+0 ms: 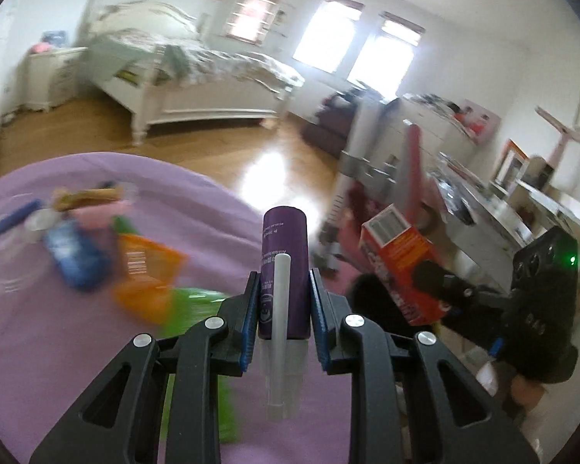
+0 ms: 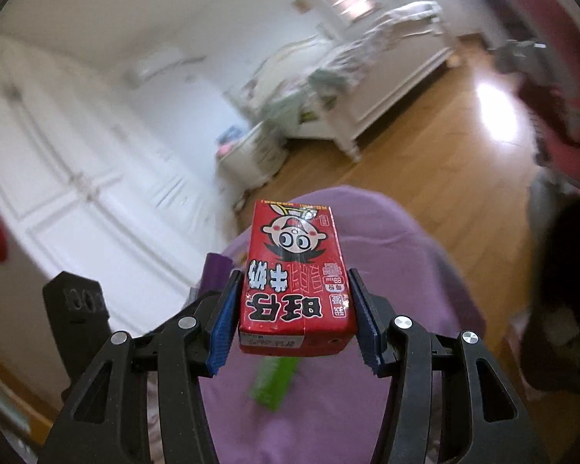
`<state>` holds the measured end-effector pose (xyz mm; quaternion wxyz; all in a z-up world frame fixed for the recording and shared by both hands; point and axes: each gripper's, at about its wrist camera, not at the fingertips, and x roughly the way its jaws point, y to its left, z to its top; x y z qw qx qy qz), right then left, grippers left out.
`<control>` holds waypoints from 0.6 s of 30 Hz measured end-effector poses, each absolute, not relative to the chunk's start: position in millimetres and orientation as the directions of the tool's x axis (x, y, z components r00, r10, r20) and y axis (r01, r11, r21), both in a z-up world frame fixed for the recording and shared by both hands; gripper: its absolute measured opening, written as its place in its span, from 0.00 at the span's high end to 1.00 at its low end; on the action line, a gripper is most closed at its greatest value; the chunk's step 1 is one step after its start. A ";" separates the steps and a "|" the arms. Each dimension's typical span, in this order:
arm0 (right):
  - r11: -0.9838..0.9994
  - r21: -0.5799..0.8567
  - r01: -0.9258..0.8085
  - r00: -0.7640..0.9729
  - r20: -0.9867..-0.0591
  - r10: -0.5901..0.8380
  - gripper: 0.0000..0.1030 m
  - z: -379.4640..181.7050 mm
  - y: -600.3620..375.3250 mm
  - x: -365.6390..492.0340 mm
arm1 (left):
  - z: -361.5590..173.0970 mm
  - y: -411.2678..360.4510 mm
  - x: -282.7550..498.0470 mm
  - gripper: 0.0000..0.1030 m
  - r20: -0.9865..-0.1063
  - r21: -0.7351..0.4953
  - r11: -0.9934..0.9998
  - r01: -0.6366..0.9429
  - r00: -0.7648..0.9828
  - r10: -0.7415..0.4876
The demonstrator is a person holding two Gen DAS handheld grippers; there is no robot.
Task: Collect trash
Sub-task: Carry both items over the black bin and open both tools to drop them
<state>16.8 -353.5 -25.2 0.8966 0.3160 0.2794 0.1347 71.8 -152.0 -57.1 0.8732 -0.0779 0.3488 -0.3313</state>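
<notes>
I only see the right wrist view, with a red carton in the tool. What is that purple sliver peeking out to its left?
Observer: A purple bottle, clamped in the left tool.
Operator: Any trash left to collect?
Observer: Yes: an orange wrapper and a blue packet lie on the purple cloth.
Operator: Anything else I miss?
Observer: A green light glows on the right tool, behind its red carton.

Two wrist views close above shared purple cloth (image 1: 77, 348), facing bedroom.

Red milk carton (image 2: 295, 274) in right claw (image 2: 294, 321)
</notes>
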 end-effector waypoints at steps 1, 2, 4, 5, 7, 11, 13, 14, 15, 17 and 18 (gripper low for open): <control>0.762 0.647 -0.038 0.819 -0.416 0.395 0.49 -27.5 -367.4 11.1 | -57.9 -163.9 69.9 0.76 -0.560 -0.364 0.759 0.539 0.525 -0.641; 0.758 0.652 -0.015 0.828 -0.417 0.375 0.49 -31.4 -379.6 3.9 | -58.9 -181.6 69.5 0.76 -0.565 -0.364 0.742 0.563 0.499 -0.657; 0.748 0.662 0.045 0.848 -0.422 0.322 0.49 -42.8 -408.8 -11.3 | -62.8 -209.6 71.5 0.76 -0.578 -0.376 0.713 0.592 0.452 -0.679; 0.742 0.667 0.067 0.854 -0.423 0.303 0.49 -47.6 -421.2 -17.9 | -65.8 -227.1 72.9 0.76 -0.589 -0.381 0.697 0.608 0.422 -0.690; 0.723 0.679 0.132 0.867 -0.432 0.247 0.49 -60.6 -450.7 -32.1 | -72.0 -255.8 73.2 0.76 -0.609 -0.378 0.673 0.635 0.378 -0.698; 0.660 0.709 0.249 0.879 -0.452 0.155 0.49 -91.2 -506.2 -58.3 | -87.5 -317.4 71.2 0.76 -0.653 -0.373 0.610 0.699 0.270 -0.708; 0.628 0.719 0.297 0.878 -0.465 0.117 0.49 -105.7 -528.6 -69.3 | -96.6 -339.2 70.8 0.76 -0.669 -0.391 0.582 0.713 0.214 -0.712; 0.611 0.724 0.321 0.877 -0.471 0.097 0.48 -113.6 -539.5 -75.5 | -102.1 -351.4 70.2 0.76 -0.678 -0.395 0.570 0.721 0.191 -0.710; 0.601 0.724 0.339 0.875 -0.477 0.081 0.48 -119.8 -546.5 -79.6 | -108.5 -364.1 69.9 0.76 -0.687 -0.395 0.560 0.728 0.170 -0.706; 0.571 0.731 0.374 0.870 -0.489 0.056 0.48 -134.8 -562.1 -88.3 | -121.0 -380.6 67.2 0.76 -0.700 -0.401 0.546 0.736 0.139 -0.701; 0.560 0.734 0.383 0.868 -0.494 0.054 0.48 -140.0 -566.4 -88.7 | -128.0 -388.9 67.5 0.76 -0.709 -0.405 0.543 0.736 0.123 -0.695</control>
